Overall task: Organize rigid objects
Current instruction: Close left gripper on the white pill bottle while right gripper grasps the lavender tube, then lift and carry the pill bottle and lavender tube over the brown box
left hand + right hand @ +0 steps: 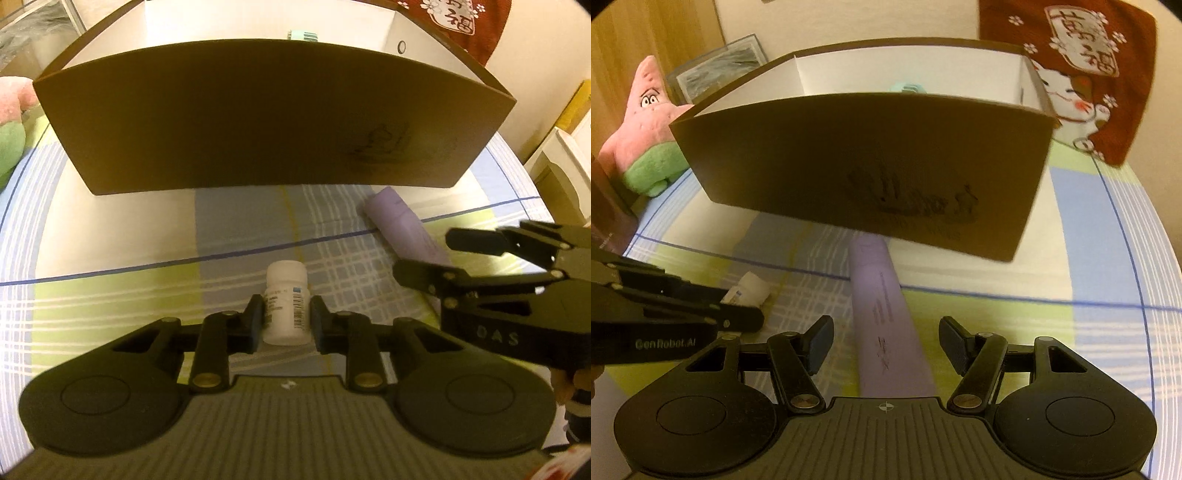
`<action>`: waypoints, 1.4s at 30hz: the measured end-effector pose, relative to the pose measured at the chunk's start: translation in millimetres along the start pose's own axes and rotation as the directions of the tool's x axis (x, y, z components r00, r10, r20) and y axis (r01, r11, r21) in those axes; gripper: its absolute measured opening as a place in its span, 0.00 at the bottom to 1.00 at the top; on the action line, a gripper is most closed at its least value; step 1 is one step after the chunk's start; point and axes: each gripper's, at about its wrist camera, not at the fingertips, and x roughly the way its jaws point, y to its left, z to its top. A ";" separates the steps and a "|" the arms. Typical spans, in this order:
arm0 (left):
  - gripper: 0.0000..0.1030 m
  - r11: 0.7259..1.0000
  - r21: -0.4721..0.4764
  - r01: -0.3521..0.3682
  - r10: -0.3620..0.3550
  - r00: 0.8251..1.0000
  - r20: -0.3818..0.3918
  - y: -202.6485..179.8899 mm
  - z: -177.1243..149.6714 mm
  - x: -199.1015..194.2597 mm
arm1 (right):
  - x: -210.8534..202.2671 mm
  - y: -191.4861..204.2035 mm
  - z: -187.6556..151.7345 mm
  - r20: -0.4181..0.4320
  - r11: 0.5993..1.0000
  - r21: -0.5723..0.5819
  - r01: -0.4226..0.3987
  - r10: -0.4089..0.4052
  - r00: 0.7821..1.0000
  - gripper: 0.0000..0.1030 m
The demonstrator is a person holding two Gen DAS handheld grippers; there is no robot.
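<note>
- Pill bottle lies on the checked cloth, clamped between our left tool pads.
- Right tool released, straddling the purple tube lying ahead.
- We'd clench mid-tube, then lift both over the box wall beyond.

left tongs clamped tight, right tongs spread apart, both angled steeply downward.
</note>
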 end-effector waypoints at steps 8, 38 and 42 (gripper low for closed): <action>0.23 1.000 -0.019 -0.023 0.023 1.000 0.003 8.0 -2.1 -2.8 | 14.6 10.5 4.7 0.006 0.997 -0.070 0.016 -0.016 1.000 0.34; 0.23 0.999 0.028 -0.017 0.017 1.000 -0.010 -0.5 -19.4 -12.1 | -6.3 32.9 -25.1 -0.055 0.992 -0.124 0.008 -0.015 0.998 0.34; 0.23 0.999 0.031 -0.017 0.017 1.000 -0.011 -0.4 -19.6 -12.0 | -6.5 32.5 -25.1 -0.055 0.992 -0.122 0.005 -0.012 0.998 0.33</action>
